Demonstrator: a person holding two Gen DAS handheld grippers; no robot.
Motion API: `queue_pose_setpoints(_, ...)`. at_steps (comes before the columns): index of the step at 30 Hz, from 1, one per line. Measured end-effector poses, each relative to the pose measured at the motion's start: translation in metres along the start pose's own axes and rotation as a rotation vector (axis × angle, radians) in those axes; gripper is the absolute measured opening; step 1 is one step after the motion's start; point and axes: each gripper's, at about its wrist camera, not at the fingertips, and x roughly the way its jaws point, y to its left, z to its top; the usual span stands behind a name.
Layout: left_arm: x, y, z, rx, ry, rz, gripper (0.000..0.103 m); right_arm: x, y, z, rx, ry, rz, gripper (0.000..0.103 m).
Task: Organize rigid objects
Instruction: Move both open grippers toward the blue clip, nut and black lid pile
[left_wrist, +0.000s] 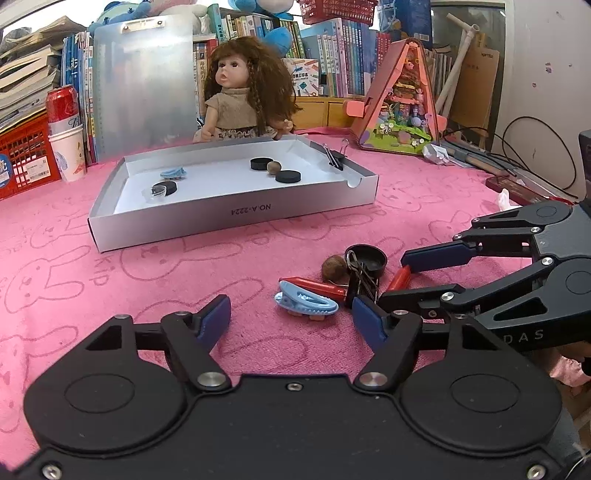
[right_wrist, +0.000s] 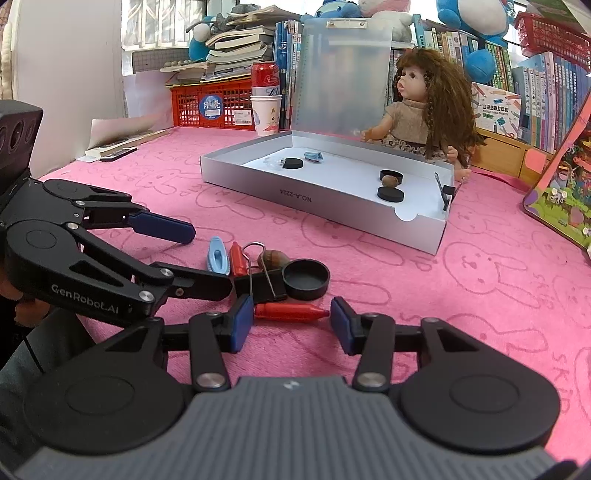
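Note:
A small pile lies on the pink cloth: a blue clip (left_wrist: 306, 302) (right_wrist: 217, 255), two red markers (left_wrist: 317, 287) (right_wrist: 291, 312), a brown nut (left_wrist: 334, 268) (right_wrist: 274, 257), a black binder clip (left_wrist: 361, 282) (right_wrist: 260, 286) and a black cap (left_wrist: 366, 259) (right_wrist: 306, 278). My left gripper (left_wrist: 291, 319) is open around the blue clip. My right gripper (right_wrist: 291, 323) is open around one red marker. A silver box (left_wrist: 236, 218) (right_wrist: 332, 206) beyond holds black discs, a nut, a blue clip and a binder clip.
A doll (left_wrist: 240, 99) (right_wrist: 424, 107) sits behind the box. A can stacked on a paper cup (left_wrist: 68, 146) (right_wrist: 265, 99), a red crate (left_wrist: 22, 155) (right_wrist: 210, 105), books and a pink toy house (left_wrist: 402, 96) line the back.

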Motion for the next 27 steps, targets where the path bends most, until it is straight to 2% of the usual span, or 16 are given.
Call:
queue_pose_setpoints(7,0.0012,-0.0009,-0.0001,0.008,-0.002,-0.001,0.062,0.0002,0.0026,-0.0002,0.010,-0.001,-0.005,0.057)
queue_pose_setpoints(14,0.0026,-0.0033,0.0004,0.023,-0.005,0.000,0.059,0.0016,0.0060,0.0008,0.010,-0.004,-0.005,0.057)
queue_pose_setpoints(19,0.0031,-0.0064,0.0007,0.035,-0.010,-0.009,0.051,0.0022,0.0053,0.0013,0.026,-0.004,-0.002,0.056)
queue_pose_setpoints(27,0.0036,-0.0068,0.0010,0.036,-0.010,-0.013,0.047,0.0025,0.0051,0.0012,0.026,-0.004,-0.002,0.055)
